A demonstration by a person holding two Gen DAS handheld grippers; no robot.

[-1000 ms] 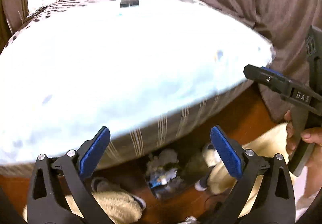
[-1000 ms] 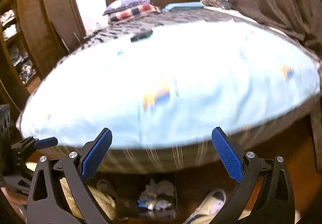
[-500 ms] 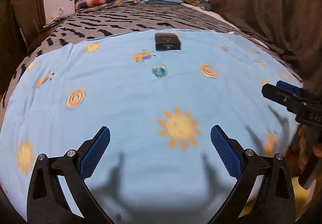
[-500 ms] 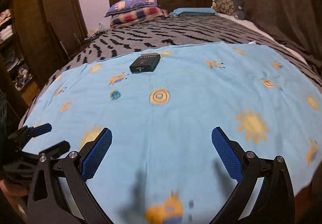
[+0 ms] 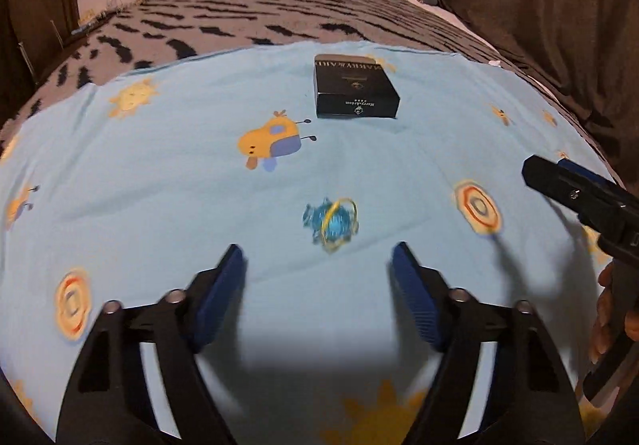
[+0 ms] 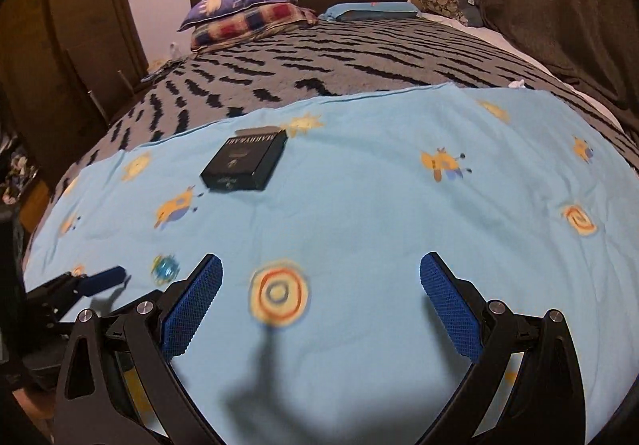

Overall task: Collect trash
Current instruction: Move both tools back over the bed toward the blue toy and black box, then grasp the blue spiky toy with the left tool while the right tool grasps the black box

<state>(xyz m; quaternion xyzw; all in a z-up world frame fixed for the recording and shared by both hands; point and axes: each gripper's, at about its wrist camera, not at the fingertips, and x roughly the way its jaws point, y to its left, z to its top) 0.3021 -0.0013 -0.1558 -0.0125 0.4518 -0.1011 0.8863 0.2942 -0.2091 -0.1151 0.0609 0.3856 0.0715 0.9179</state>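
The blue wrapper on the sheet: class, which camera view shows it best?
The left wrist view: the blue wrapper lies central, large and unblocked, just ahead of the open left claw. The right wrist view shows it small, near the left edge.

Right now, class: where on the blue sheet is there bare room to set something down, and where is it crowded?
Free: the wide stretch right of the black box, toward the curtain. Crowded: the near left part, where the blue wrapper lies ahead of the left tongs.

Both grippers advanced from bed's foot over blue sheet [image 5: 159,173], left gripper [image 5: 317,269] fingers narrowing, blue wrapper [image 5: 331,223] just ahead
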